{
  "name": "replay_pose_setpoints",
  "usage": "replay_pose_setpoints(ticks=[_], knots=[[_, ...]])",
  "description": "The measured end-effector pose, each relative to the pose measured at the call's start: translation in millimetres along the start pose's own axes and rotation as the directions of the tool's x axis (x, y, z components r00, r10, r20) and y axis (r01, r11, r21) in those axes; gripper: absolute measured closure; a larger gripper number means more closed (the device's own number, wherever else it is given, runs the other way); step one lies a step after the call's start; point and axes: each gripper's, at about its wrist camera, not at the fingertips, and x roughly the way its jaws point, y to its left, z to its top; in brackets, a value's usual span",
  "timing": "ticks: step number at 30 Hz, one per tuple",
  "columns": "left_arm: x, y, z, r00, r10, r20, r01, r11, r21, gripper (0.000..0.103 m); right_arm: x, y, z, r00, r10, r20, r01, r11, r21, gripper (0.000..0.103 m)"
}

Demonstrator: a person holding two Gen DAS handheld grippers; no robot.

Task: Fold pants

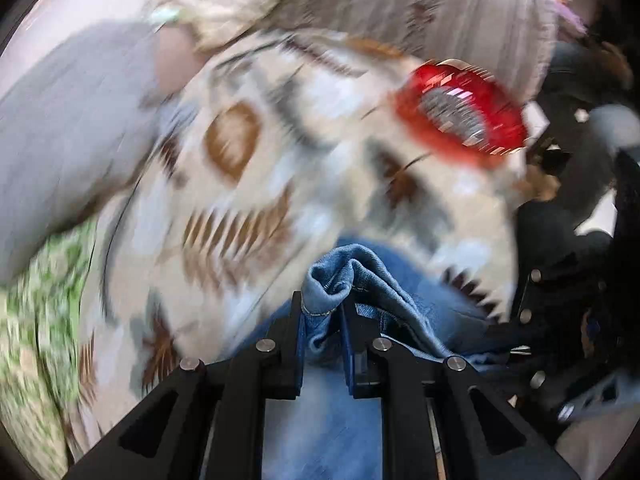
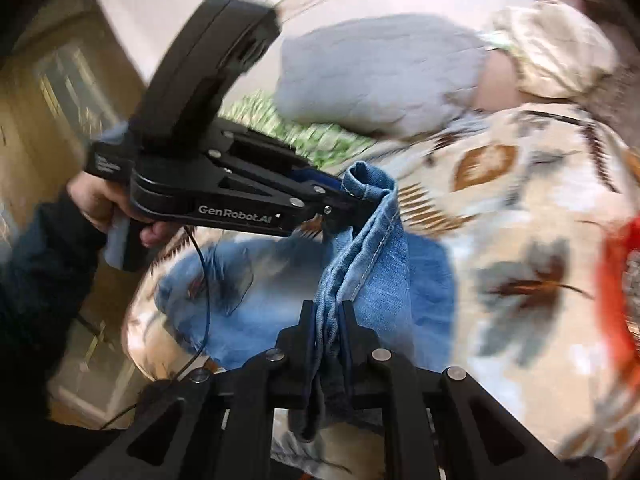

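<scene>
Both grippers pinching denim. Left gripper (image 1: 323, 312): jaws nearly closed, bunched hem of the blue jeans (image 1: 348, 276) clamped between the pads, stitched edge curling up over the fingertips. Right gripper (image 2: 328, 320): same, jaws narrow, a gathered fold of the jeans (image 2: 372, 248) squeezed between the fingers.

In the right wrist view the left gripper (image 2: 350, 200) sits up-left, held by a hand (image 2: 96, 204) in a dark sleeve, with a strip of denim stretched taut between the two grips. Seam with light topstitching visible along that strip.

Rest of the jeans lies spread below on a cream bedspread (image 2: 520, 220) with brown and grey leaf print. Faded mid-blue wash.

Grey pillow (image 2: 380, 76) beyond, red-rimmed item (image 1: 460, 112) on the bedspread. Heavy motion blur.
</scene>
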Motion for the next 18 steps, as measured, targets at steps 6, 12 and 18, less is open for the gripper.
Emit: replay_pose_setpoints(ticks=[6,12,18], knots=[[64,41,-53,0.985,0.052,-0.166,-0.078,0.986,-0.151,0.079,113,9,-20,0.968,-0.083,-0.236,0.077,0.996,-0.035,0.079],[-34,55,-100,0.968,0.237,-0.075,-0.248,0.942,-0.227,0.022,58,25,-12,0.992,0.002,-0.124,-0.008,0.999,-0.051,0.008],[-108,36,-143,0.935,0.315,-0.159,-0.347,0.907,-0.239,0.021,17,8,-20,0.998,0.011,-0.054,-0.014,0.999,-0.052,0.008]])
